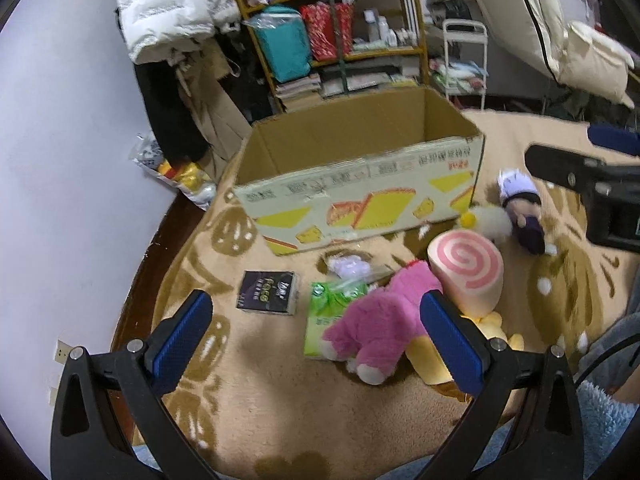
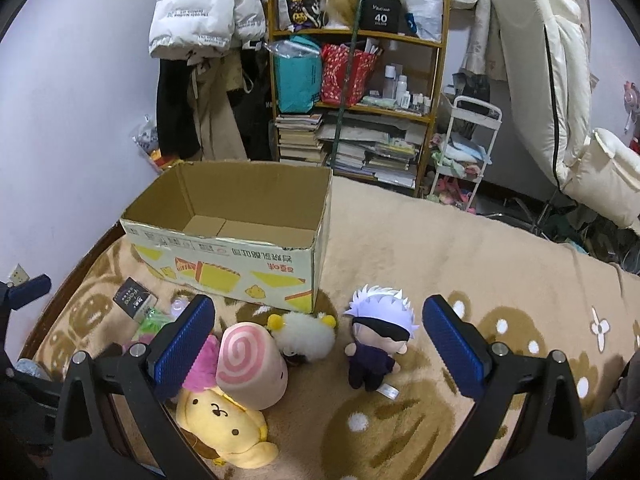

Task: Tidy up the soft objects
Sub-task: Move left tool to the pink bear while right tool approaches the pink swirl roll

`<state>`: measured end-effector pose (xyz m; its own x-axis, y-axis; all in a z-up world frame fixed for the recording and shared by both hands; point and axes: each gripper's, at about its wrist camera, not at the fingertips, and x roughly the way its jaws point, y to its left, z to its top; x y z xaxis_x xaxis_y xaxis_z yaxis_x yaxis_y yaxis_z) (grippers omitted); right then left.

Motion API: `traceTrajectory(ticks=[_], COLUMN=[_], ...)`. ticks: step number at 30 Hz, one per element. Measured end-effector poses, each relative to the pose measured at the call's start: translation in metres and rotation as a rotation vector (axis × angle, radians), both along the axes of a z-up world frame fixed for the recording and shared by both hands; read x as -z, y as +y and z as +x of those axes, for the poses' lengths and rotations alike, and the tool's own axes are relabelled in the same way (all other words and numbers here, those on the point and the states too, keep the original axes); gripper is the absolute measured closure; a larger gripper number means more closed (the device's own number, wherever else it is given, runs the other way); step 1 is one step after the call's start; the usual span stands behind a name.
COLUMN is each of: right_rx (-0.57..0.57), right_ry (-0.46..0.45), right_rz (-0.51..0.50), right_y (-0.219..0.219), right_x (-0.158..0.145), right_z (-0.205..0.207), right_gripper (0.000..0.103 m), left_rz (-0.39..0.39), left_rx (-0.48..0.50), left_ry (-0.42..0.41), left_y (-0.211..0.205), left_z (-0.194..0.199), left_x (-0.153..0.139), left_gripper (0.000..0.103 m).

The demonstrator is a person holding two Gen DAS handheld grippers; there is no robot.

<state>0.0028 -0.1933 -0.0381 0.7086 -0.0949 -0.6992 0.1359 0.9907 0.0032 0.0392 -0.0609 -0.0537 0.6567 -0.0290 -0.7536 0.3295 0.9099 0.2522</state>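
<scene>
An open, empty cardboard box (image 1: 360, 168) (image 2: 228, 236) stands on a tan blanket. In front of it lie a pink plush (image 1: 376, 324), a pink-swirl roll cushion (image 1: 468, 276) (image 2: 250, 364), a yellow dog plush (image 2: 224, 424) (image 1: 428, 360), a white fluffy plush (image 1: 490, 220) (image 2: 306, 336) and a white-haired doll (image 2: 376, 340) (image 1: 520, 208). My left gripper (image 1: 316, 332) is open and empty above the pink plush. My right gripper (image 2: 318, 344) is open and empty above the roll cushion and doll.
A black packet (image 1: 268, 292) (image 2: 134, 302), a green tissue pack (image 1: 328, 320) and a small lilac item (image 1: 348, 266) lie left of the plushes. A cluttered shelf (image 2: 352, 92), hanging coats (image 2: 200, 40) and a white cart (image 2: 464, 152) stand behind. The purple wall (image 1: 60, 160) is at left.
</scene>
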Motion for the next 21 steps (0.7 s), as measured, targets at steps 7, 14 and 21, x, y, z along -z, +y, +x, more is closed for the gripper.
traceTrajectory(ticks=[7,14,21], right_rx=[-0.015,-0.047,-0.065], right_ry=[0.064,0.132,0.226], right_rz=[0.017,0.037,0.107], right_y=[-0.002,0.003,0.004], right_x=[0.017,0.036,0.063], right_z=[0.016,0.026,0.034], right_gripper=[0.0,0.0,0.0], left_rz=[0.036,0.05,0.036], left_rx=[0.036,0.039,0.035], left_ry=[0.078,0.152,0.222], left_y=[-0.013,-0.016,-0.015], left_z=[0.009,0.018,0.022], left_x=[0.025,0.046,0.059], left_gripper=[0.001,0.001,0.001])
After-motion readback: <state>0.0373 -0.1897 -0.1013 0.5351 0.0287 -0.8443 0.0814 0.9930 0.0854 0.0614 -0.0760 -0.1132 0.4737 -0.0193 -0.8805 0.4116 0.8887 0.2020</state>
